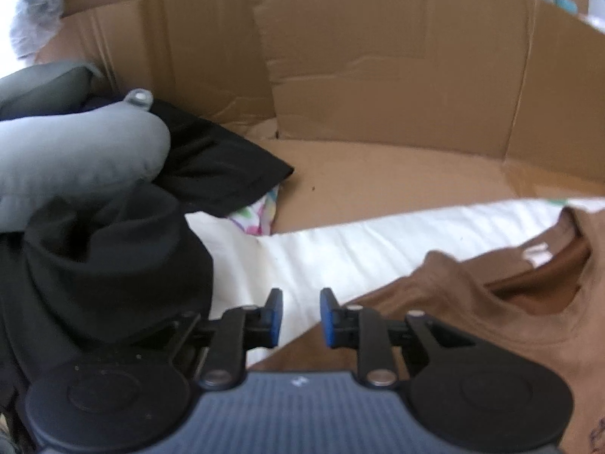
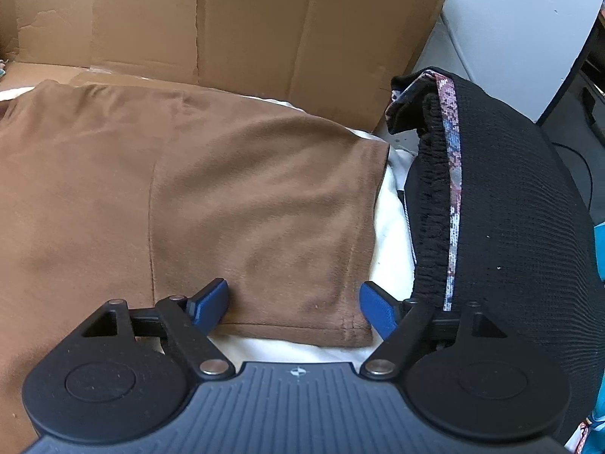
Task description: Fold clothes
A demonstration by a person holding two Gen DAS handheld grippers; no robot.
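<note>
We judged the brown tee soft, limp; R gripper gaped round its 6-o'clock hem corner, L gripper empty, part-open.

The brown shirt ran off the frame's right edge. A black garment hid the white sheet at left.

Cardboard sheets, mesh chair back

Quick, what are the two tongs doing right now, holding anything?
Left tongs: open a little, nothing between them.
Right tongs: wide open over the brown shirt's hem, not gripping it.
</note>
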